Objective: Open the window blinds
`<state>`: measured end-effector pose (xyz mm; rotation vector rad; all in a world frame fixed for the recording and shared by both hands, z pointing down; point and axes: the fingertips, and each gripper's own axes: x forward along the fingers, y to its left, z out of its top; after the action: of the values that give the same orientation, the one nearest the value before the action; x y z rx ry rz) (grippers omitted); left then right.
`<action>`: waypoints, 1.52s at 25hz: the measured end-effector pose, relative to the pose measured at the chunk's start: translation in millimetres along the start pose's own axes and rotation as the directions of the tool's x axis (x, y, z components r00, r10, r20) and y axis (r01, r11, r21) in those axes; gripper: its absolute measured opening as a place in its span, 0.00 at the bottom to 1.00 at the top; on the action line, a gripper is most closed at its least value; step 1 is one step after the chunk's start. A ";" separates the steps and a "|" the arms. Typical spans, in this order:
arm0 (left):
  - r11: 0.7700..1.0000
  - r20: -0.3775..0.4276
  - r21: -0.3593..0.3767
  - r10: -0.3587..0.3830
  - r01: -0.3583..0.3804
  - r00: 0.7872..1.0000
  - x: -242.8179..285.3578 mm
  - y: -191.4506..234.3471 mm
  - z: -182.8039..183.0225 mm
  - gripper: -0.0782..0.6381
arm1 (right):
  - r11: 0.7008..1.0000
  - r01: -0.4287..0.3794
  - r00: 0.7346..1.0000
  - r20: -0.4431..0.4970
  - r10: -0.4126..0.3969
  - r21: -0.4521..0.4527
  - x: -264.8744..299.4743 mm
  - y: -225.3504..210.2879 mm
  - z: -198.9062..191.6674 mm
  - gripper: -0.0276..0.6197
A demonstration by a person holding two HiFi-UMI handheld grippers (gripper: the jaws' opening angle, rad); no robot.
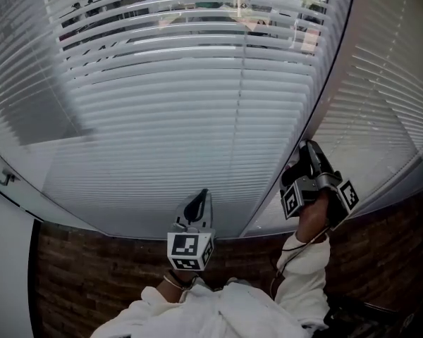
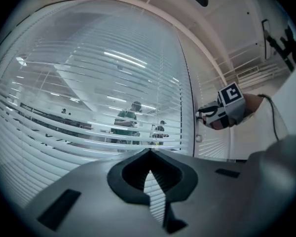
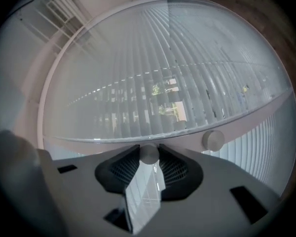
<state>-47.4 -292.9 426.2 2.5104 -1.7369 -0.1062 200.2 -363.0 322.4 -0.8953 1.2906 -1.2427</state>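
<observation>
two grippers are held at the blinds: the right gripper is clamped on the round knob at their right edge, likely for tilting them; the left gripper is held shut and empty, nearer.

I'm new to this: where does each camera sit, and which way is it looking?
Head view: on the person's head, looking steeply down at the blinds; shows left tool, right tool, white sleeves.
Left gripper view: rides the left tool, faces the blinds; its closed jaws show below.
Right gripper view: rides the right tool, held sideways; its jaws clasp a knob.
Shared: head and left gripper views both show the right tool.
</observation>
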 end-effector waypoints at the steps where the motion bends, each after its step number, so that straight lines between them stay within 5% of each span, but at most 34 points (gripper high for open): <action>1: 1.000 -0.001 0.000 0.000 0.000 1.000 -0.5 -0.9 0.6 0.11 | 0.999 -0.008 1.000 0.004 0.008 0.034 -0.4 0.6 -0.9 0.25; 10: 1.000 0.001 0.004 0.013 -0.013 1.000 -2.4 -2.9 0.5 0.11 | 0.985 -0.043 0.999 0.026 0.039 0.165 -1.8 -2.1 -1.1 0.25; 16: 1.000 0.004 0.010 0.024 -0.024 1.000 -1.5 -2.4 -1.1 0.11 | 0.936 -0.094 0.995 0.052 0.081 0.340 -0.6 -6.2 -0.9 0.25; 21: 0.999 0.003 0.009 0.040 -0.040 0.999 -4.5 0.7 -1.4 0.11 | 0.919 -0.114 0.993 0.064 0.097 0.378 -1.2 -7.9 0.8 0.25; 25: 0.999 0.002 0.001 0.053 -0.053 0.999 -6.3 3.2 -0.7 0.11 | 0.963 -0.126 0.992 0.030 0.123 0.237 -4.2 -2.0 -2.3 0.25; 27: 0.998 0.002 -0.001 0.057 -0.057 0.998 -9.1 3.7 -1.2 0.11 | 0.993 -0.100 0.995 -0.017 0.102 0.068 -17.4 -3.6 -10.5 0.25; 29: 0.998 0.002 -0.003 0.065 -0.065 0.998 -11.0 5.8 -0.7 0.11 | 0.975 -0.099 0.993 -0.089 0.083 -0.199 -31.8 -0.9 -35.7 0.25; 30: 0.998 0.003 -0.007 0.070 -0.070 0.998 -11.7 7.2 0.4 0.11 | 0.919 -0.111 0.989 -0.133 0.065 -0.377 -37.7 -0.9 -51.7 0.25; 31: 0.997 0.006 -0.013 0.073 -0.073 0.997 -12.5 8.3 2.3 0.11 | 0.816 -0.126 0.984 -0.173 0.032 -0.564 -42.5 -4.2 -68.6 0.25; 33: 0.997 0.013 -0.022 0.074 -0.074 0.997 -14.3 8.7 7.2 0.11 | 0.495 -0.159 0.976 -0.212 -0.053 -0.855 -51.2 -21.7 -98.4 0.25; 35: 0.997 0.013 -0.019 0.070 -0.070 0.997 -16.6 7.2 8.9 0.11 | 0.154 -0.200 0.971 -0.217 -0.097 -0.968 -61.6 -47.2 -122.2 0.23; 36: 0.998 0.008 -0.015 0.068 -0.068 0.998 -18.1 6.2 7.0 0.11 | 0.014 -0.213 0.970 -0.213 -0.116 -0.977 -67.7 -63.2 -130.7 0.12; 37: 0.998 -0.001 -0.011 0.066 -0.066 0.998 -19.7 5.4 3.4 0.11 | -0.095 -0.224 0.968 -0.210 -0.138 -0.970 -73.8 -80.5 -137.2 0.06; 38: 0.998 -0.014 -0.007 0.063 -0.063 0.998 -21.6 4.6 -1.4 0.11 | -0.167 -0.238 0.963 -0.211 -0.167 -0.957 -79.3 -97.6 -142.0 0.06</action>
<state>-59.2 -274.3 428.3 2.4422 -1.8051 -0.0915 56.9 -279.5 414.5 -1.7783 2.5953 0.1562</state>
